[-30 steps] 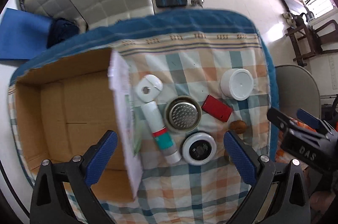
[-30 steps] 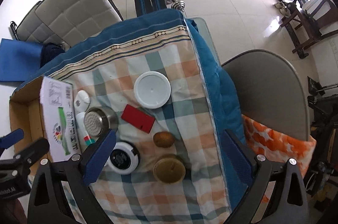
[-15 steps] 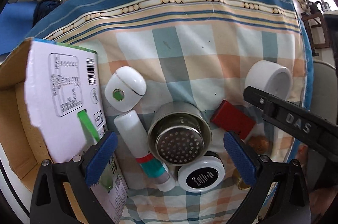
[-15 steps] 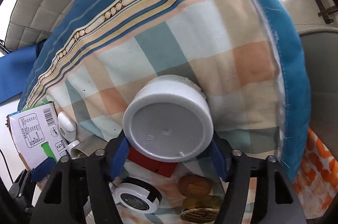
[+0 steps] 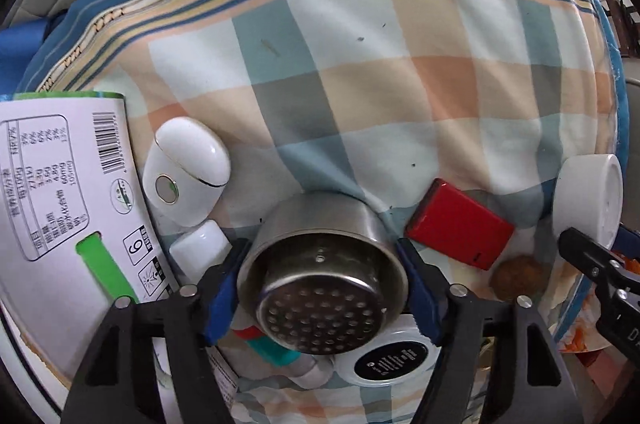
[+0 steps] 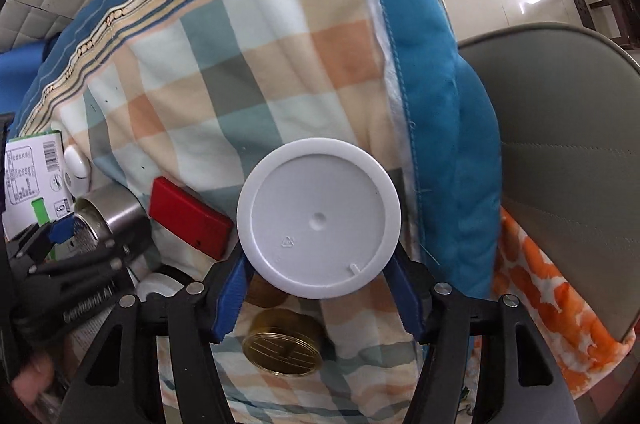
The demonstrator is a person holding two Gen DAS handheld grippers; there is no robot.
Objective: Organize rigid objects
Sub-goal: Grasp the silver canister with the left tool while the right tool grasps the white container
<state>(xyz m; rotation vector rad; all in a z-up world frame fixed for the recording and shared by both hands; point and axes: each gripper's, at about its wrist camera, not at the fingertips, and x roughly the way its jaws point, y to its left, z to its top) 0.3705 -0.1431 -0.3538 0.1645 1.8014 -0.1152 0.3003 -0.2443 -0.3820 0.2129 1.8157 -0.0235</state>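
Observation:
My left gripper (image 5: 322, 288) is shut on a steel strainer cup (image 5: 320, 276), its blue pads against both sides. My right gripper (image 6: 318, 292) is shut on a white round jar (image 6: 318, 218), seen from its flat bottom. On the checked cloth (image 5: 360, 84) lie a white oval case (image 5: 186, 170), a red flat box (image 5: 458, 222), a white tube with a teal band (image 5: 272, 350), a black-lidded white jar (image 5: 390, 360), a brown nut (image 5: 518, 278) and a gold tin (image 6: 284, 346). The white jar also shows at the right of the left wrist view (image 5: 588, 198).
A cardboard box's printed white flap (image 5: 68, 208) stands at the left edge of the cloth. A grey chair back (image 6: 560, 144) stands right of the table, with orange patterned fabric (image 6: 540, 304) below it. The blue cloth border (image 6: 440, 64) hangs over the table edge.
Both grippers have come down close to the table. The left gripper has shut on the steel cup. The right stays shut on the white jar, now tilted bottom-on to the camera.

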